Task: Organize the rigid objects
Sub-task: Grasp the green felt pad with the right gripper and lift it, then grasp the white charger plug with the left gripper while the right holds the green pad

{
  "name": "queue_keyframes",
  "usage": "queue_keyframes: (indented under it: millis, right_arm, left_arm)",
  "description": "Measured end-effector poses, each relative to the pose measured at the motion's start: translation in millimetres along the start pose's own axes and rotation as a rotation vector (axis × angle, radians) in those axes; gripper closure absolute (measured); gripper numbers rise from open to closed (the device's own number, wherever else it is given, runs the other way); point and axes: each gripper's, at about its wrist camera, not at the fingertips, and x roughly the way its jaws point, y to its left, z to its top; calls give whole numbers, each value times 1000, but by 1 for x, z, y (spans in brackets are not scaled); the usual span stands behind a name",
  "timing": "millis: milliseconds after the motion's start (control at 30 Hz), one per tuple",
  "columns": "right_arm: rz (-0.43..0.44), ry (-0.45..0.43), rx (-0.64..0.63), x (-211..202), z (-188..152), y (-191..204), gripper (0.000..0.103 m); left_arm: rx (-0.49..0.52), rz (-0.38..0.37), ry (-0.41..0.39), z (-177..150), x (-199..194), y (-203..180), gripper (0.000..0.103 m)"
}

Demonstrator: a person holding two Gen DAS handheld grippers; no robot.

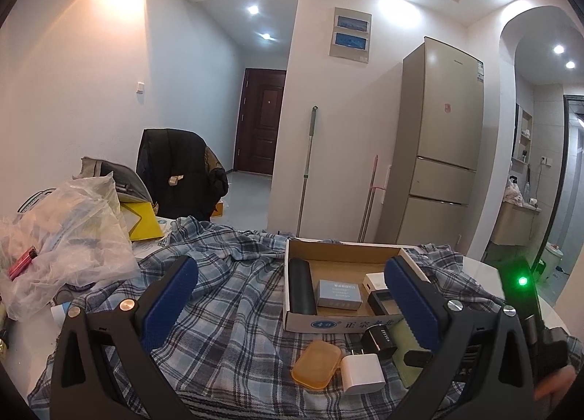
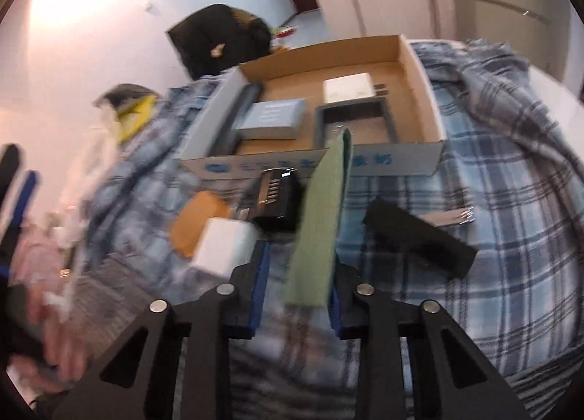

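Observation:
A shallow cardboard box (image 1: pixel 368 246) (image 2: pixel 434 117) lies on a plaid cloth. It holds a black cylinder (image 1: pixel 300 286), a grey-blue box (image 1: pixel 338 295) (image 2: pixel 272 118), a white box (image 1: pixel 374 281) (image 2: pixel 348 88) and a dark frame-like tray (image 2: pixel 356 120). In front of it lie an orange case (image 1: pixel 315 363) (image 2: pixel 199 221), a white charger (image 1: pixel 363 372) (image 2: pixel 224 246), a black charger (image 1: pixel 379 338) (image 2: pixel 279 201) and a black block (image 2: pixel 419 237). My left gripper (image 1: pixel 292 305) is open and empty above the cloth. My right gripper (image 2: pixel 297 288) is shut on a flat green slab (image 2: pixel 321 215) (image 1: pixel 407 343), held upright near the box front.
A pile of clear plastic bags (image 1: pixel 62 237) and a yellow item (image 1: pixel 144 219) sit at the table's left. A chair with a black jacket (image 1: pixel 179 168) stands behind. A fridge (image 1: pixel 438 150) and mop handles (image 1: pixel 306 172) are against the far wall.

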Motion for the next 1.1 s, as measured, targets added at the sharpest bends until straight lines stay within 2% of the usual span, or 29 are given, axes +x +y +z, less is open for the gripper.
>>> queue_keyframes:
  millis: [33,67,133,267,467,533,633,700,833,933,1000,1100]
  right_arm:
    - [1,-10,-7,1,0,2,80]
    - [-11,-18,-16,1,0,3,94]
    - [-28,-36,-32,0,0,5,96]
    - [-41,-59,-26,-6,-2,4,97]
    - [-154,-143,-21,-36,0,-6,97]
    - [-163,-148,-9,-42,1,-12,97]
    - [-160,-148,1,-47,1,-15,97]
    - [-163,-161,2,-51,1,-15,97]
    - [-186,-233,-7,-71,2,-14,97]
    - [-205,-300,-13,-90,4,-12,97]
    - [-234,-340,-18,-103,5,-11,97]
    - [-259,-347,-60,-115,5,-8,97]
  left_arm:
    - [2,0,0,0,0,-1,0]
    - [6,1,0,0,0,-1,0]
    - [15,8,2,0,1,-2,0]
    - [19,14,14,-1,3,-2,0]
    - [29,24,36,-2,9,-2,0]
    - [42,25,54,-4,12,-4,0]
    - [69,-1,112,-7,22,-10,0]
    - [82,9,148,-8,27,-12,0]
    - [27,-12,209,-2,33,-10,0]
    - [22,-20,262,5,37,-16,0]
    - [47,-9,281,8,38,-23,0]
    - [113,-1,326,8,41,-36,0]
